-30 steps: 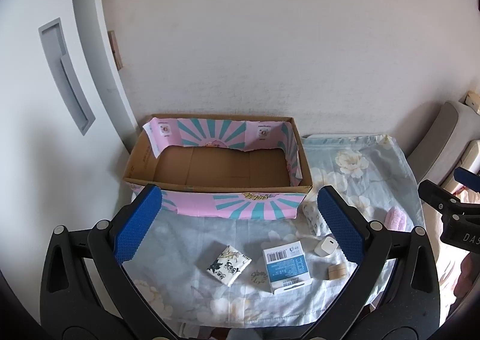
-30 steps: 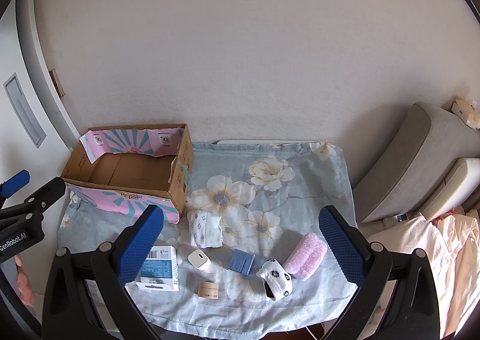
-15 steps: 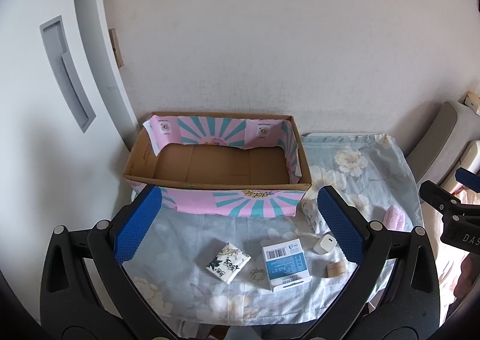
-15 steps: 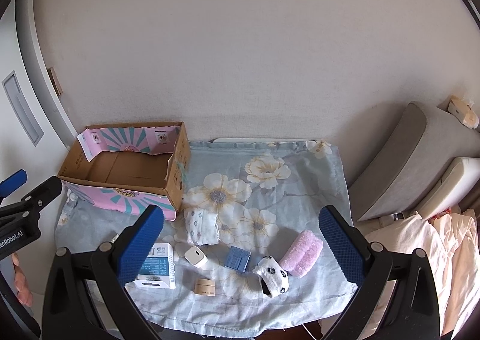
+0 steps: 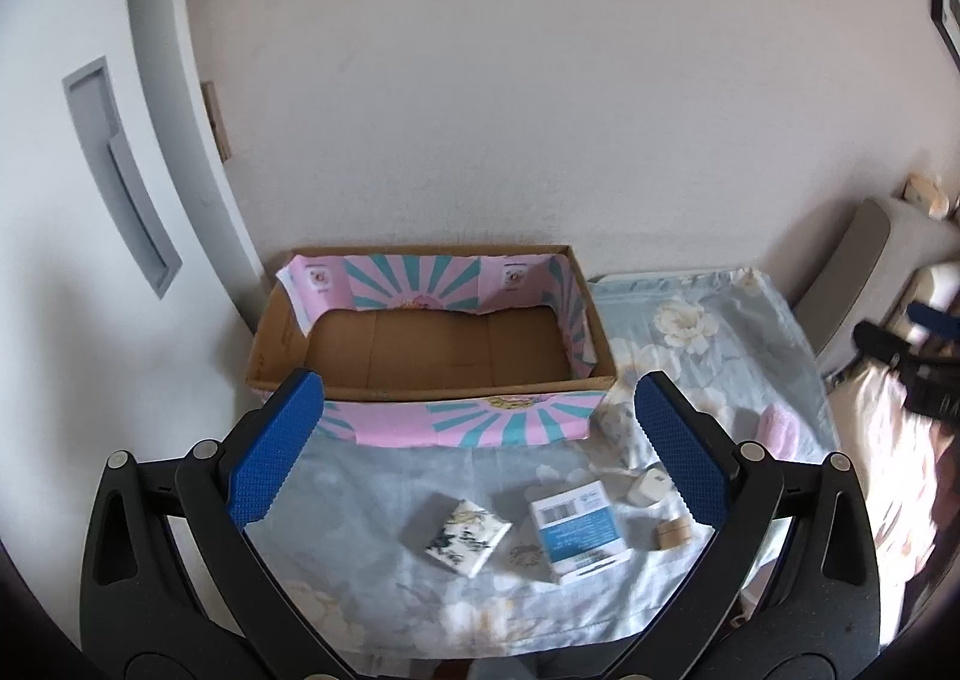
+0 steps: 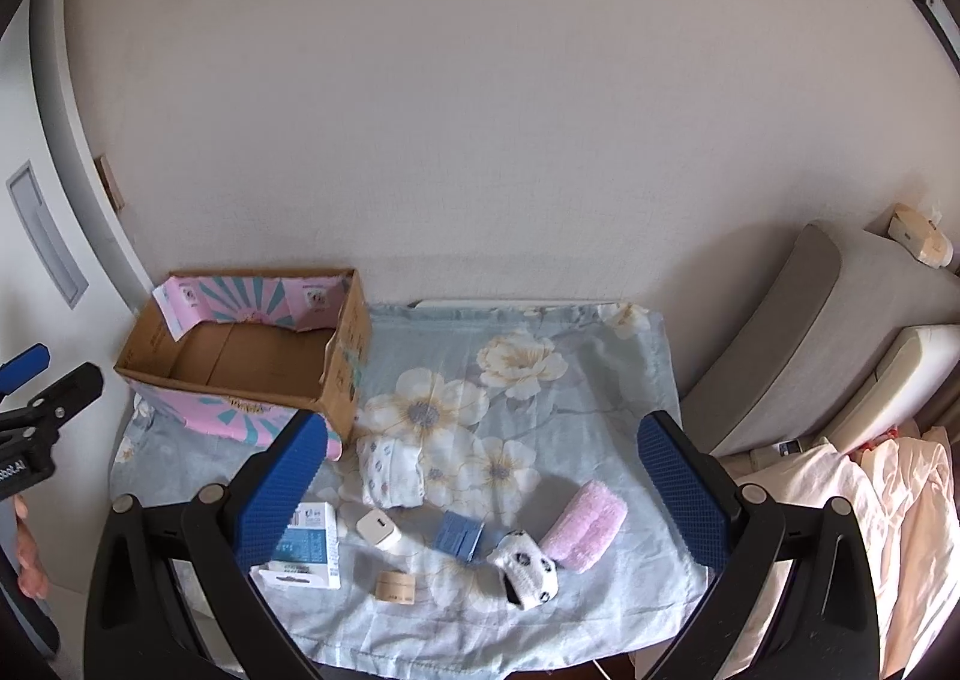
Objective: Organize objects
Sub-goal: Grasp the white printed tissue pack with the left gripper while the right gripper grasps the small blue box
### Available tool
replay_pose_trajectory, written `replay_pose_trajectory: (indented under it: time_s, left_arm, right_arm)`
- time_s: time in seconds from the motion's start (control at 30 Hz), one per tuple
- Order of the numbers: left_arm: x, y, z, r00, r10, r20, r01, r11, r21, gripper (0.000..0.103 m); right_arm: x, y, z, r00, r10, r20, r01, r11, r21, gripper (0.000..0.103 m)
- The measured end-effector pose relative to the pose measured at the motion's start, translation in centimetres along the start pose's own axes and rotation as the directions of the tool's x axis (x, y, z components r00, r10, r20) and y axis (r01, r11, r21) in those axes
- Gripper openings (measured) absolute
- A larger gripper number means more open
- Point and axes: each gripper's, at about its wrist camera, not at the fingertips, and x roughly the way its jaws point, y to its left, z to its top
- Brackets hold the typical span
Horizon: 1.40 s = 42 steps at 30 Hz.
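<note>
Box (image 5: 432, 338) beyond left gripper (image 5: 474, 446)

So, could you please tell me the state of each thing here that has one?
Cardboard box: open, empty.
Left gripper: open, holding nothing.
Right gripper: open, holding nothing.
Pink towel: rolled.
Spotted sock: bundled.
Patterned cloth: folded.
Blue-white carton: closed, lying flat.
</note>
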Motion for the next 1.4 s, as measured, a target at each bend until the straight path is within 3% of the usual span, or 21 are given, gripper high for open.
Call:
replay_pose_trajectory:
  time_s: [0.27, 0.5, 0.7, 1.0, 1.27, 1.4]
  left_arm:
    - [3.8, 1.7, -3.2, 0.995, 0.011, -0.102, -0.001, 0.995, 0.098, 0.103]
    - [7.5, 2.7, -8.1, 0.987, -0.058, -0.149, 0.072, 0.993, 0.093, 0.103]
    - [10.9, 2.4, -12.0, 0.975, -0.096, -0.202, 0.121, 0.985, 0.119, 0.1]
    - [14.0, 1.7, -14.9, 0.966, -0.097, -0.239, 0.139, 0.977, 0.164, 0.099]
    - [15.6, 0.3, -15.3, 0.965, -0.103, -0.241, 0.152, 0.969, 0.193, 0.095]
    - [16.1, 0.1, -15.4, 0.962, -0.103, -0.253, 0.155, 0.968, 0.197, 0.086]
  right_arm:
    - [2.4, -1.9, -1.1, 0.999, -0.011, -0.045, 0.011, 1.0, 0.012, 0.103]
    - [5.8, -2.5, -4.5, 0.995, -0.02, -0.093, 0.023, 0.999, 0.026, 0.103]
    - [8.9, -1.1, -7.6, 0.989, -0.001, -0.145, -0.005, 0.999, -0.041, 0.099]
    - [13.8, 1.8, -10.8, 0.974, -0.01, -0.226, -0.034, 0.981, -0.191, 0.085]
    - [16.8, 3.1, -11.8, 0.958, 0.011, -0.288, -0.084, 0.967, -0.242, 0.065]
    - [17.4, 3.7, -11.8, 0.951, 0.02, -0.308, -0.104, 0.96, -0.26, 0.06]
